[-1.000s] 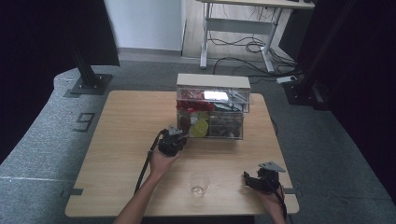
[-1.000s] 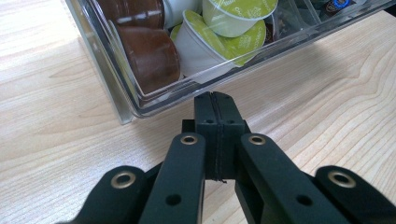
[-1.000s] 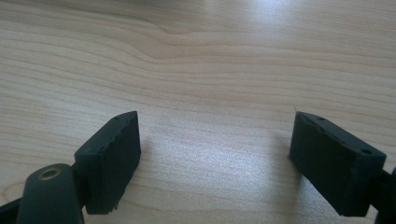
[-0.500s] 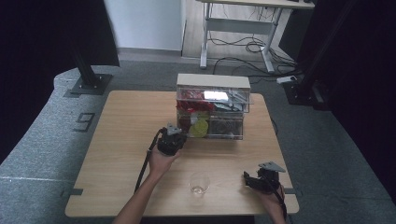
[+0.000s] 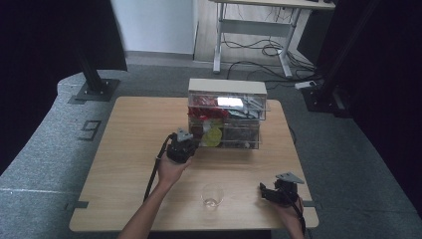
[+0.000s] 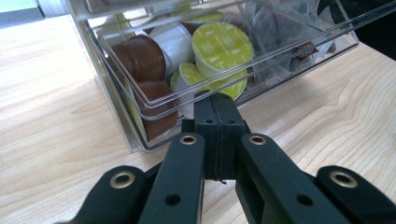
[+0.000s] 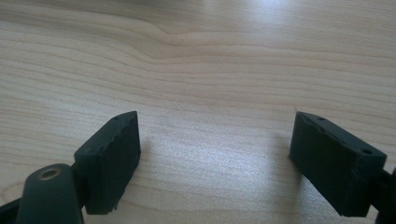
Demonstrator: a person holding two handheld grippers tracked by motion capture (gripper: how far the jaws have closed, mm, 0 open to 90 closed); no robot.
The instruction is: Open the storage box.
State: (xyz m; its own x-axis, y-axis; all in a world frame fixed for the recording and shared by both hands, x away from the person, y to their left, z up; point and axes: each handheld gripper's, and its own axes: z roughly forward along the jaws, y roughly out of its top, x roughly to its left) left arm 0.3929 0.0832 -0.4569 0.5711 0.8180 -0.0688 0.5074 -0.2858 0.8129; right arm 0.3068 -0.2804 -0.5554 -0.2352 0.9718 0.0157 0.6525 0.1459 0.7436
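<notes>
Gripping clear plastic drawer lip, left hand-held gripper clenched | right hand-held gripper released, 5 o'clock | risk: thin lip could slip, organizer dragging.

A grey "9" is marked on the floor mat left of the table. The yellow-green capsule lid in the clear drawer carries faint embossed print, perhaps a brand, too blurred to read. Nothing else is legible.
</notes>
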